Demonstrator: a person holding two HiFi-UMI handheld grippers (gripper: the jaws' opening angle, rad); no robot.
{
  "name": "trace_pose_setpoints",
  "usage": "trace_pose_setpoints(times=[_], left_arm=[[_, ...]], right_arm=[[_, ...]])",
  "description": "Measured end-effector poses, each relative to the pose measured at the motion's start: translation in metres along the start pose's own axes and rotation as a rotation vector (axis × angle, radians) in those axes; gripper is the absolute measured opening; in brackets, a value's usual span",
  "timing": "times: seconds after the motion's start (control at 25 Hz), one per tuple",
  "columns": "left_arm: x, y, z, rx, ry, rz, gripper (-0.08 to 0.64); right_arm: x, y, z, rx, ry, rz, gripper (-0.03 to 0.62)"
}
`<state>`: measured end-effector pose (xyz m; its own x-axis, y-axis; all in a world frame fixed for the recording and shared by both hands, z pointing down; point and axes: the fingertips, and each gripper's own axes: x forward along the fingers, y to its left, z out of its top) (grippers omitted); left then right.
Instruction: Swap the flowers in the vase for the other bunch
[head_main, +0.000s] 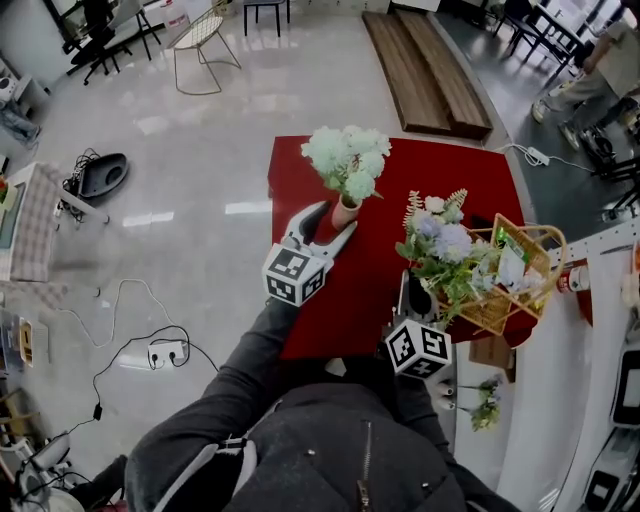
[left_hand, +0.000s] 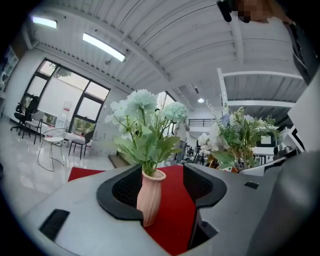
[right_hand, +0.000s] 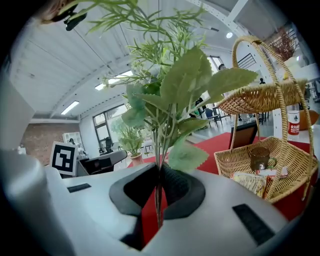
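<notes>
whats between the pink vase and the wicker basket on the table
In the head view, the other bunch, held in the right gripper, stands between the vase and the basket; the rest is bare red tablecloth.

Table (head_main: 480, 175) top: plain red. Vase (left_hand: 150, 197): pale salmon pink with faint twisted ribbing. Flowers in the vase (head_main: 347, 158): pale mint-white heads, green leaves. Other bunch (head_main: 440, 250): lilac and cream heads, green foliage. Basket (head_main: 520, 300): tan wicker weave. Left claw (left_hand: 164, 184) and right claw (right_hand: 159, 187): light grey bodies, black textured pads. Marker cubes (head_main: 293, 275): black-and-white squares. Floor (head_main: 200, 150): glossy pale grey.
</notes>
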<state>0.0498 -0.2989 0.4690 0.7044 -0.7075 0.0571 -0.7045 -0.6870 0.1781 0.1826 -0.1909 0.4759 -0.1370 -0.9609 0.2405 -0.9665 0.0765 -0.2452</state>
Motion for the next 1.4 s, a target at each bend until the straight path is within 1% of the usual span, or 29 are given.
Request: trace_pose_setpoints(times=[0.12,0.24,0.32,0.44,0.48,0.64,0.72,0.84,0.92,1.0,1.08,1.24,1.4], left_arm=[[-0.013,-0.002,-0.003,-0.038,-0.008,0.002,0.247],[-0.026,-0.008,-0.006,-0.070,-0.013,-0.004,0.179],[-0.034,-0.016,-0.008,-0.106,-0.009,-0.033,0.142],[-0.045,-0.031,-0.009,-0.182,-0.012,-0.095,0.071],[-0.047,-0.037,-0.008,-0.193,-0.014,-0.113,0.057],[-0.053,-0.059,-0.011,-0.189,0.004,-0.180,0.035],[-0.056,-0.070,-0.014,-0.181,0.017,-0.207,0.012],[-0.062,-0.087,-0.019,-0.181,0.049,-0.264,0.008],[-0.067,-0.094,-0.025,-0.206,0.071,-0.286,0.008],[-0.072,-0.095,-0.029,-0.246,0.081,-0.283,0.008],[-0.075,-0.094,-0.029,-0.270,0.081,-0.276,0.008],[-0.076,-0.092,-0.030,-0.266,0.088,-0.263,0.008],[-0.078,-0.090,-0.035,-0.295,0.092,-0.259,0.008]], right_arm=[[0.000,0.001,-0.001,0.004,0.001,0.001,0.032],[0.000,0.003,0.001,0.003,-0.005,0.009,0.032],[0.000,0.005,0.001,0.005,-0.007,0.008,0.032],[0.000,0.007,0.003,0.007,-0.011,0.012,0.032],[0.000,0.008,0.004,0.007,-0.012,0.015,0.032],[-0.002,0.008,0.004,0.010,-0.011,0.024,0.032],[-0.003,0.008,0.003,0.015,-0.008,0.027,0.032],[-0.004,0.009,0.003,0.029,-0.014,0.028,0.032],[-0.005,0.010,0.003,0.035,-0.015,0.031,0.032],[-0.007,0.012,0.002,0.036,-0.014,0.033,0.032],[-0.007,0.013,0.001,0.040,-0.011,0.037,0.032],[-0.008,0.014,-0.002,0.065,-0.003,0.045,0.032],[-0.008,0.015,-0.004,0.073,0.002,0.046,0.032]])
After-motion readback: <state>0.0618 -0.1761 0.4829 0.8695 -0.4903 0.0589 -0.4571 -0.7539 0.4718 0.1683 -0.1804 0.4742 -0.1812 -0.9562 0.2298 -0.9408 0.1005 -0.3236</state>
